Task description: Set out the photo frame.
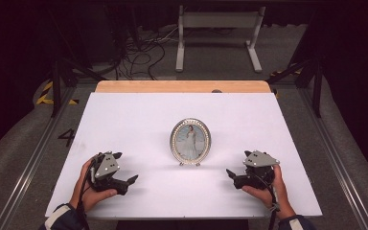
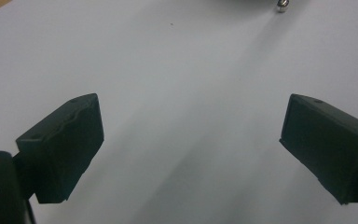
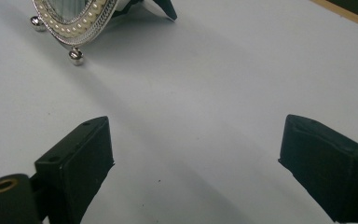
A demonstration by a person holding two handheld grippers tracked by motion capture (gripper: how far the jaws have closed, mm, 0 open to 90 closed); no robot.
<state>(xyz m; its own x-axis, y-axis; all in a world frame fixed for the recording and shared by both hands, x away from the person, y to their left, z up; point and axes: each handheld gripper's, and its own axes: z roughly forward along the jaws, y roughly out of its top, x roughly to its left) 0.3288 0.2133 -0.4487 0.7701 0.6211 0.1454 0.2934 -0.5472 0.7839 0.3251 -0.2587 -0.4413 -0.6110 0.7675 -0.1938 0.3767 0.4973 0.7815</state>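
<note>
An oval silver picture frame [image 1: 190, 142] with a pearl-beaded rim stands upright at the middle of the white table [image 1: 139, 120], holding a photo of a figure in white. Its lower rim [image 3: 74, 25] and ball feet appear at the top left of the right gripper view; one ball foot [image 2: 282, 5] peeks in at the top of the left gripper view. My left gripper [image 1: 132, 180] rests near the front left, open and empty, its jaws wide apart over bare table [image 2: 191, 140]. My right gripper [image 1: 230, 173] sits at the front right, likewise open and empty [image 3: 196, 158].
The white sheet covers a wooden tabletop whose far edge [image 1: 182, 86] shows bare. Behind the table stand a white metal stand [image 1: 219, 33] and tangled cables [image 1: 139, 52] on the floor. Dark rails run along both sides.
</note>
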